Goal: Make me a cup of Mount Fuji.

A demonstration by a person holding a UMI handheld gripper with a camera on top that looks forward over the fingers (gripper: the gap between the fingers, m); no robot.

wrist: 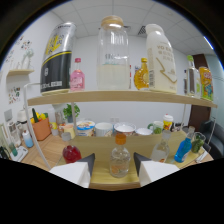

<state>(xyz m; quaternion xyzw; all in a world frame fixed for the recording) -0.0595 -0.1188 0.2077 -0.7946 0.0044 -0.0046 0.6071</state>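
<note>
Your hand-held gripper (113,167) stood open, its two white fingers (75,172) spread apart with nothing pressed between them. A small clear bottle with an orange cap (119,157) stood on the wooden table (100,150) just ahead of the fingers, in line with the gap, with space at either side. A red bottle (71,153) stood to one side, a blue bottle (182,150) to the other, and a large glass jar (113,55) stood on the shelf (120,96) above.
</note>
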